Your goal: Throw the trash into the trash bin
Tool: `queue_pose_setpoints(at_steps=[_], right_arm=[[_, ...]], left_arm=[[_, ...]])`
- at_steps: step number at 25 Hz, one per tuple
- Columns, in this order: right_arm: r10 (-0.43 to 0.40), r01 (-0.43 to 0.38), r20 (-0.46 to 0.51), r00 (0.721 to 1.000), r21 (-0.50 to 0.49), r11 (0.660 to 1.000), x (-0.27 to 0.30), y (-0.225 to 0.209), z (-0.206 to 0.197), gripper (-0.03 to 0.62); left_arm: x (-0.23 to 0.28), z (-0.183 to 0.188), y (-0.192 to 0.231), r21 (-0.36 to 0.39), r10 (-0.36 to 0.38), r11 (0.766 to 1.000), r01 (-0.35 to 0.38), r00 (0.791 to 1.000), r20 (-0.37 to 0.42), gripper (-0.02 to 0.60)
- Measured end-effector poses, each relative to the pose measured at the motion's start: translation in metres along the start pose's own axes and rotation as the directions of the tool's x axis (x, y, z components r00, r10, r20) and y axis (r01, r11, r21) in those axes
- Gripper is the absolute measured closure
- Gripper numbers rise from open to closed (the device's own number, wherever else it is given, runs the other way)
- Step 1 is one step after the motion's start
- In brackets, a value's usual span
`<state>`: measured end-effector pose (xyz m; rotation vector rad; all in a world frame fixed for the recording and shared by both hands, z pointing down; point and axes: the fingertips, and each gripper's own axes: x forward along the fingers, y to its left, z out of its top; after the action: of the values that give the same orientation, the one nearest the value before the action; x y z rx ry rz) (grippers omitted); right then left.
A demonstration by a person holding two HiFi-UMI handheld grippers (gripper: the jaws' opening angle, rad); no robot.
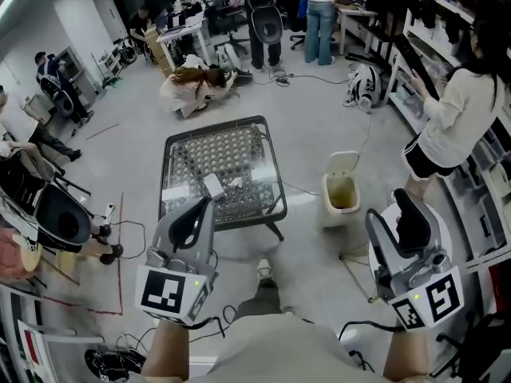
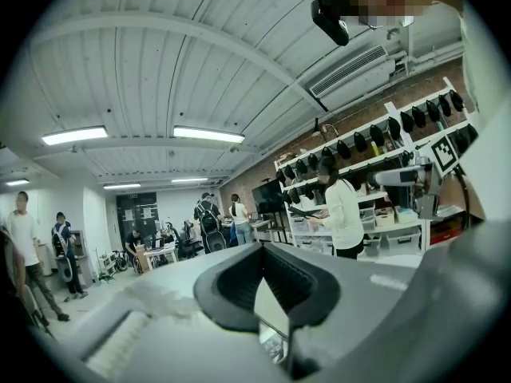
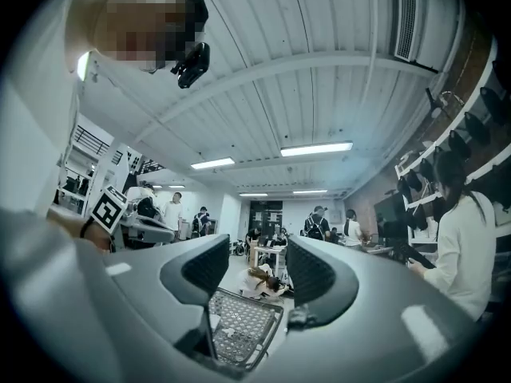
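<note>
Left hand-held gripper point(image 1: 201, 207) sits low at the left of the head view, clenched: in its own view point(image 2: 262, 250) the dark pads meet at their tips with nothing between them. The right hand-held gripper point(image 1: 397, 215) is released; in its own view point(image 3: 255, 274) its jaws stand clearly apart and empty, and the mesh surface point(image 3: 239, 317) shows through the gap.

The trash, two white crumpled scraps point(image 1: 213, 184) point(image 1: 236, 183), lies on the near part of the mesh surface point(image 1: 239, 146). It is just ahead of the left hand-held gripper's tips and not touched by them. From the right hand-held gripper it is well apart, off to that gripper's left.

The trash bin point(image 1: 331, 210) stands on the floor just beside the surface's right edge, with its lid point(image 1: 344, 163) tipped up and its mouth open. It lies between the surface and the right hand-held gripper, nearer to that gripper than to the left one.

A person in a white top point(image 1: 459, 118) stands at the shelves on the right.
</note>
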<state>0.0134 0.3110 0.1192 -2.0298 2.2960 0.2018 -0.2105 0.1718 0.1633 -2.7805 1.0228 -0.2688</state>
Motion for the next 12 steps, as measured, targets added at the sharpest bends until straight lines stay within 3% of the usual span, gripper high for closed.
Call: queue_pose_setpoints(at_steps=[12], right_arm=[[0.042, -0.042, -0.077, 0.996, 0.003, 0.999, 0.101, -0.005, -0.036, 0.375]], left_arm=[[0.06, -0.031, 0.065, -0.02, 0.012, 1.0, -0.012, 1.0, -0.028, 0.58]])
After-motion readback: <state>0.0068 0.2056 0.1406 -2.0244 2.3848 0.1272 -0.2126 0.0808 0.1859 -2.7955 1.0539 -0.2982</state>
